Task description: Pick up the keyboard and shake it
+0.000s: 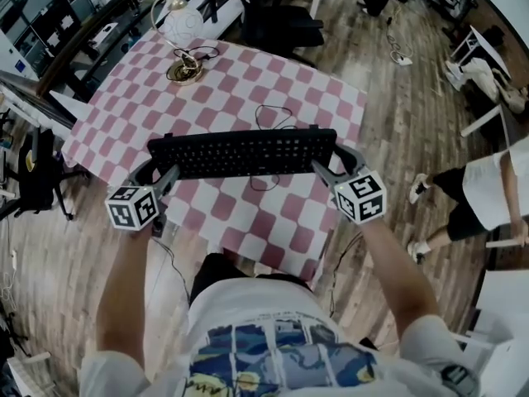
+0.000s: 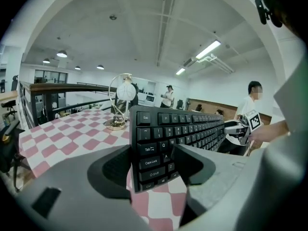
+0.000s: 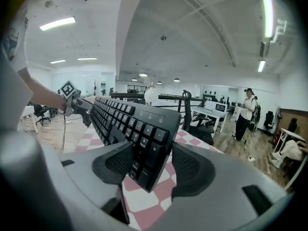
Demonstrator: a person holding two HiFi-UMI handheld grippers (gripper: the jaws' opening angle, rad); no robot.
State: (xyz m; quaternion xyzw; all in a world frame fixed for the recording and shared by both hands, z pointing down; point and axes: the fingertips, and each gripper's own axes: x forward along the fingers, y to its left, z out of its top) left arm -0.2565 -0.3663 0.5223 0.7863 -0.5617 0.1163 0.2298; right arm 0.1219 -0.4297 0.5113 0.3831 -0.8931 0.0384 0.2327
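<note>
Over the table's [image 1: 273, 231] near edge, the left gripper [image 1: 163, 177] clamps the black keyboard's [image 1: 242, 152] left end and the right gripper [image 1: 329, 165] clamps its right end, holding it raised above the table's middle; a lamp [image 1: 183, 33] stands at the far corner

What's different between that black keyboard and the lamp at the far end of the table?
The keyboard is black, long and flat; the lamp is a white globe on a brassy round base. The keyboard is clamped at its ends by the left gripper and right gripper, tilted; the lamp stands upright on the checked tablecloth, untouched. Both trail a dark cord.
</note>
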